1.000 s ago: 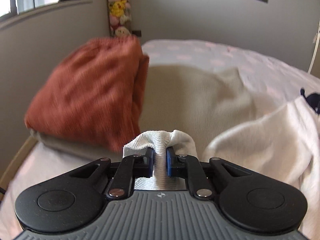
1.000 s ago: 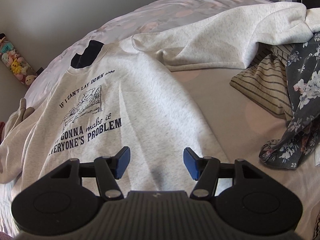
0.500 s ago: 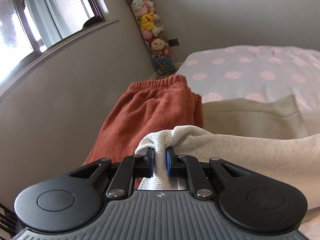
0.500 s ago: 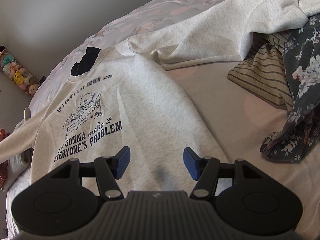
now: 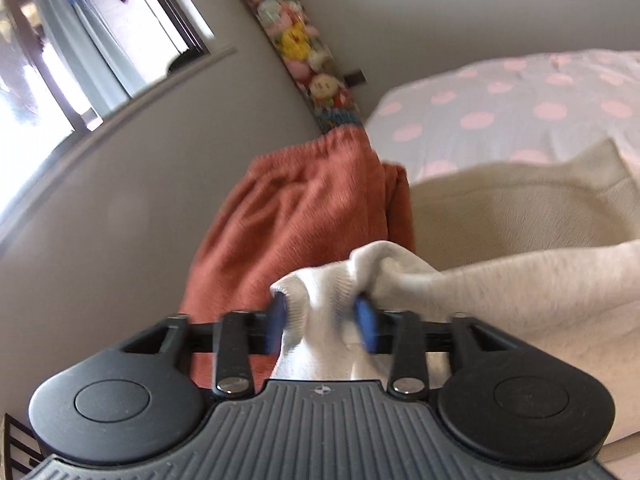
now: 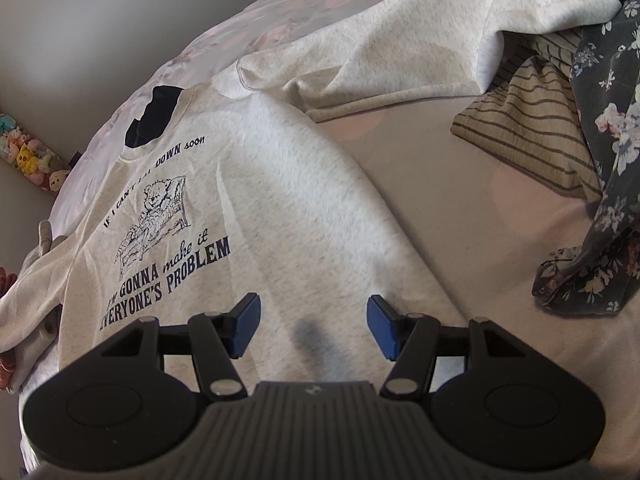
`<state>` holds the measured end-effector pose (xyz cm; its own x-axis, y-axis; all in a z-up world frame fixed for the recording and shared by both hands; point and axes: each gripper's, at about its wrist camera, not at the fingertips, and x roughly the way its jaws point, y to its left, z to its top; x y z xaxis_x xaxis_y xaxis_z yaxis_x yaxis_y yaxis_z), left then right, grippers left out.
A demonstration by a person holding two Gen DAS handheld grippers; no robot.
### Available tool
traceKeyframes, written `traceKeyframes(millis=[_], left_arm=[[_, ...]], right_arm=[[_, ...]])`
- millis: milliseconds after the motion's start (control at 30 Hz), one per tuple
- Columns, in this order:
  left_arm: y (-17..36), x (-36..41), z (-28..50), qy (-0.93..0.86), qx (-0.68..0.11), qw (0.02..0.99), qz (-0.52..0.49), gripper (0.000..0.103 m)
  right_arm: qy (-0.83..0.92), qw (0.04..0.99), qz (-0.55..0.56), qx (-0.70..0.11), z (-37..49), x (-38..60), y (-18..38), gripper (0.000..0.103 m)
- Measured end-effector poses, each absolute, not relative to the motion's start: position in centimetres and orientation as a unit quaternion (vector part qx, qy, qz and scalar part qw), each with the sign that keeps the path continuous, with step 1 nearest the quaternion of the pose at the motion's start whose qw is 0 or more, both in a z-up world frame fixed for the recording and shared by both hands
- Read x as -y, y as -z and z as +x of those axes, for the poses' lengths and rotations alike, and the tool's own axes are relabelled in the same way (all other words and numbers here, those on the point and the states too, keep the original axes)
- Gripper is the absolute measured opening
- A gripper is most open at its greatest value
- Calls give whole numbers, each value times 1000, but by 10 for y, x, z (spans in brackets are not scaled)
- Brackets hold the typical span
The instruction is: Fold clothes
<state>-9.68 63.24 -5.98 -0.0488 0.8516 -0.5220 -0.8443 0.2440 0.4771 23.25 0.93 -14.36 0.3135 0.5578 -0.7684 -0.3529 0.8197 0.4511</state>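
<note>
We work over a bed with a pink-dotted sheet (image 5: pixel 532 108) set against grey walls, a window (image 5: pixel 80 52) up to our left claw's left. Our left claw (image 5: pixel 322 322) has its blue pads parted, the ribbed white cuff (image 5: pixel 320 304) of the heather-grey printed sweatshirt (image 6: pixel 248 216) lying loosely between them; a folded rust-orange garment (image 5: pixel 304 216) sits just ahead. Our right claw (image 6: pixel 314 330) hovers with fingers wide apart and empty over the sweatshirt's lower body, a striped cloth (image 6: pixel 528 128) and a dark floral garment (image 6: pixel 608 184) off to its right.
</note>
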Motion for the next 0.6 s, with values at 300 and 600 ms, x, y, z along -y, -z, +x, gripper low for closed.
traceKeyframes(millis=[300,600], left_arm=[[31,-551,-68,-513,-332,787,-81,56],[96,-465,9,-346,-370,845,-171,51]], right_arm=[[-291,806,118,-502,229,0,138,62],[-298,805,133,-496,225,7,134,62]])
